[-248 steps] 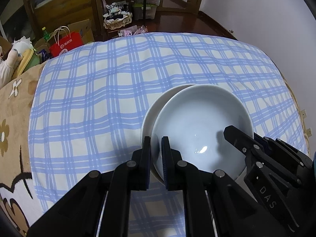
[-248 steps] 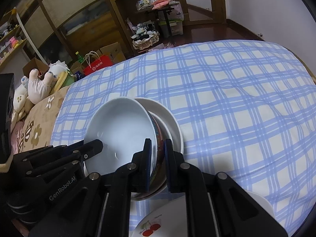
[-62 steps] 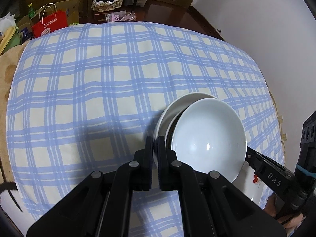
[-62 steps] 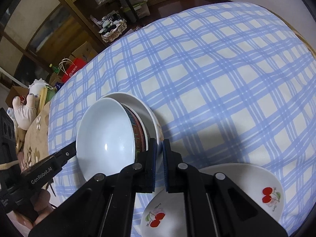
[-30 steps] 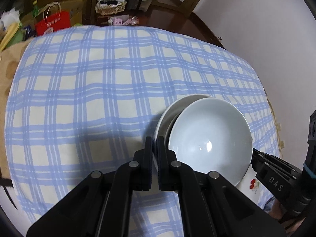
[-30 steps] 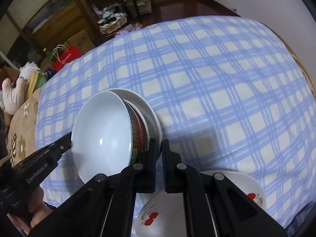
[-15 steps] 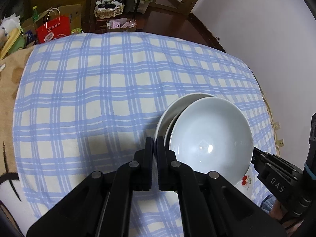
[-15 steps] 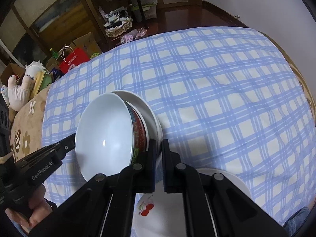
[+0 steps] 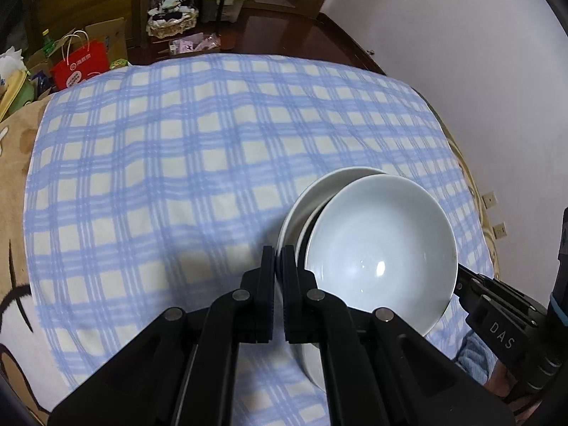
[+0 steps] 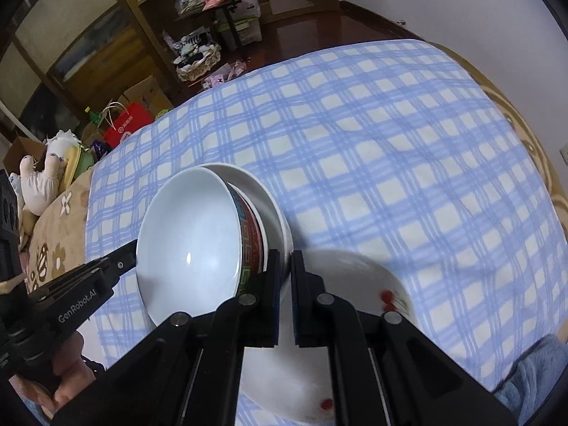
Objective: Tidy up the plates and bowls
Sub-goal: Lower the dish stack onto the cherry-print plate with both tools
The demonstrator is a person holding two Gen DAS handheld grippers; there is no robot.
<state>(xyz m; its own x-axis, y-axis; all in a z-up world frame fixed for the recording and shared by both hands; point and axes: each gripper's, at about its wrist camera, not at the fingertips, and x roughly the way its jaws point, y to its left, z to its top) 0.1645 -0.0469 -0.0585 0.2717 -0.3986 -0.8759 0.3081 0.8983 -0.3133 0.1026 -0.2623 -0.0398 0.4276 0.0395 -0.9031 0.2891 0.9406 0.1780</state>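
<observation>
Both grippers pinch opposite rims of one nested stack, so it rides level between them. The left gripper (image 9: 278, 262) is pressed onto the rim of the plate (image 9: 301, 206) under the white bowl (image 9: 380, 252), just right of its tips. The right gripper (image 10: 284, 266) clamps the same plate's far rim, with the patterned bowl (image 10: 250, 245) just to its left. A cherry plate (image 10: 355, 284) lies below and right, probably the landing spot. Underneath lies a blue checked cloth (image 9: 159, 163), and beyond it a cluttered room with a red bag (image 9: 80, 67).
</observation>
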